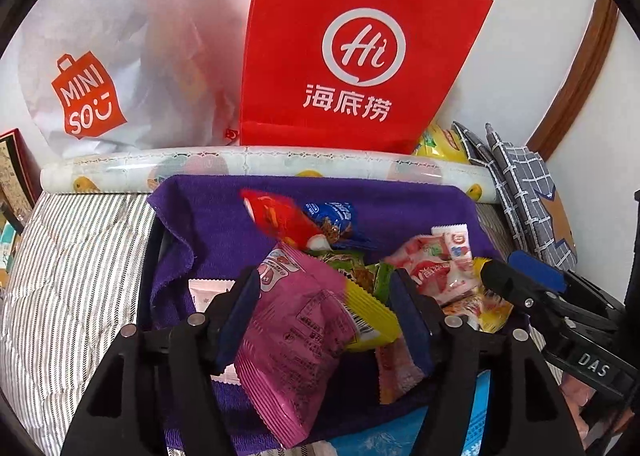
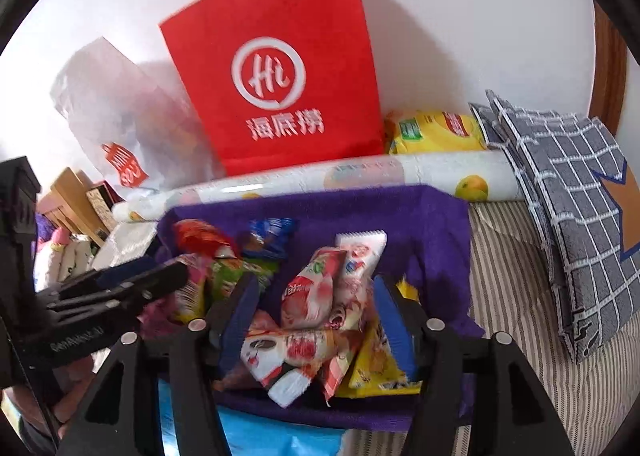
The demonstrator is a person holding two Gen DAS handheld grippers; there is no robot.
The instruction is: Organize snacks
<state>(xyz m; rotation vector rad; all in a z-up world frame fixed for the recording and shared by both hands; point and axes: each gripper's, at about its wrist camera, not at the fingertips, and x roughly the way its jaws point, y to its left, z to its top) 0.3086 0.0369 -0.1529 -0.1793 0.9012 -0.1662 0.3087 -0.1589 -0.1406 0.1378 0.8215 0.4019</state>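
- Risk: the pink snack packet [image 1: 298, 340] sits slack between the spread jaws of the left gripper [image 1: 324, 296]; its left edge lies against the left pad, the right pad stands clear, so nothing clamps it. It likely slides or tips into the heap.
- Risk: a yellow packet [image 1: 372, 316] overlaps the pink one; clamping here could pinch both at once.
- Risk: the two tools work close together over one pile, and could knock each other.
- The right gripper [image 2: 316, 316] is also unclenched, jaws spread over red-and-white packets [image 2: 308, 292]; a yellow wrapper [image 2: 374, 366] lies against its right pad. Nothing looks clamped.
- The snacks lie heaped on a purple towel [image 1: 400, 208] on a striped bed cover [image 1: 72, 256], a red paper bag [image 1: 352, 52] standing behind, beyond a fruit-print roll [image 1: 260, 164].
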